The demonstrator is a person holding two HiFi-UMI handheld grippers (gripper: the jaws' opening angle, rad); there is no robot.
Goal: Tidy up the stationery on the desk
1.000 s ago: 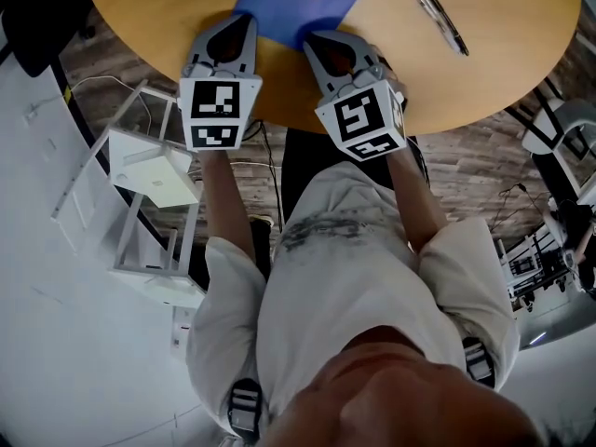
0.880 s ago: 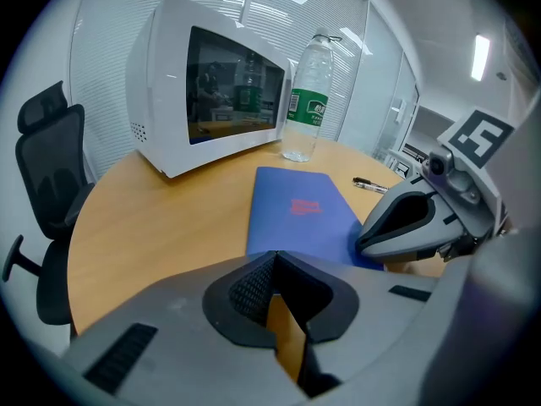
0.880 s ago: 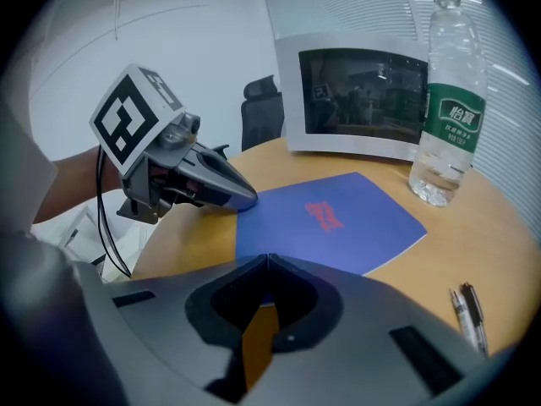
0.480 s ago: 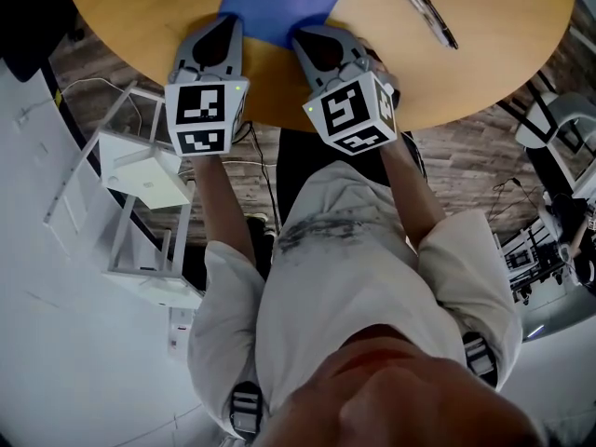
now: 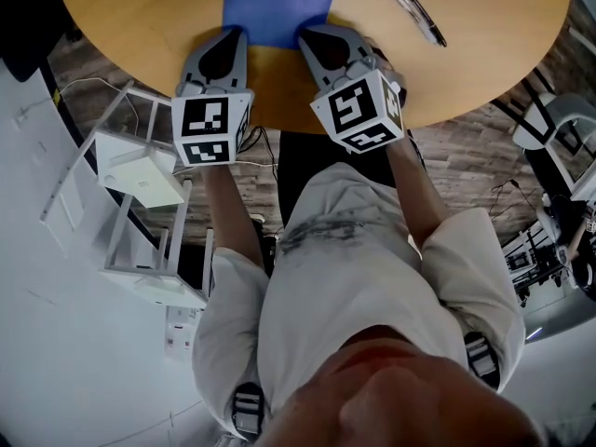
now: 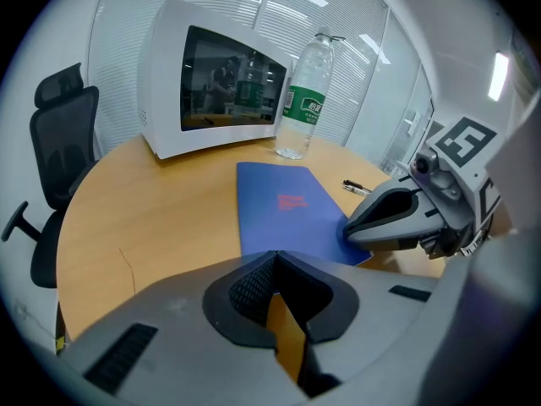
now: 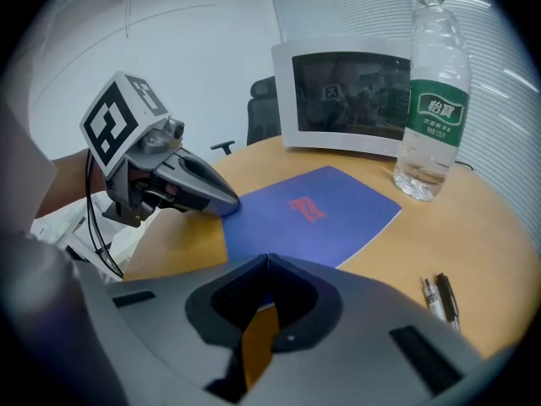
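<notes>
**Head and gripper views.** A blue folder (image 5: 276, 4) lies flat on the round wooden table (image 5: 140, 17), close to its near edge. The left gripper (image 6: 275, 259) has its jaws together with nothing between them, and its tip is at the folder's near left corner. The right gripper (image 7: 269, 262) is likewise closed and empty, with its tip at the near right corner. Two pens (image 5: 412, 9) lie side by side to the right, apart from the folder. Beyond the folder stand a water bottle (image 6: 304, 100) and a white-framed screen (image 6: 211, 91).
</notes>
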